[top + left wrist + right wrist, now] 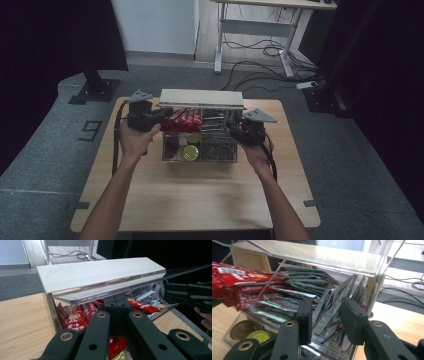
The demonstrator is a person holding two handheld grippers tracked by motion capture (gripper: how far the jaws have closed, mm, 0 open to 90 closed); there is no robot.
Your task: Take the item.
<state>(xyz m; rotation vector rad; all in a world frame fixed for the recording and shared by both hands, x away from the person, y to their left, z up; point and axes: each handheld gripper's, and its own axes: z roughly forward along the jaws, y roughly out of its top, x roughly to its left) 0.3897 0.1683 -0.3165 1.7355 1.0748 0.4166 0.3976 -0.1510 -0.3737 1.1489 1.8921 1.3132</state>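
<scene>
Flanking the clear acrylic sachet box (200, 150), your left gripper (117, 307) pressed together, right gripper (325, 322) spread before silver sachets (327, 307).

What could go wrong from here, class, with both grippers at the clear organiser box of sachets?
1. The right gripper stands open around the crowded silver and green sachets; closing may pinch several at once or crumple them.
2. The raised clear lid hangs above both grippers; a bump could drop it onto them.
3. The left gripper looks shut near the red sachets and could push them askew.
</scene>
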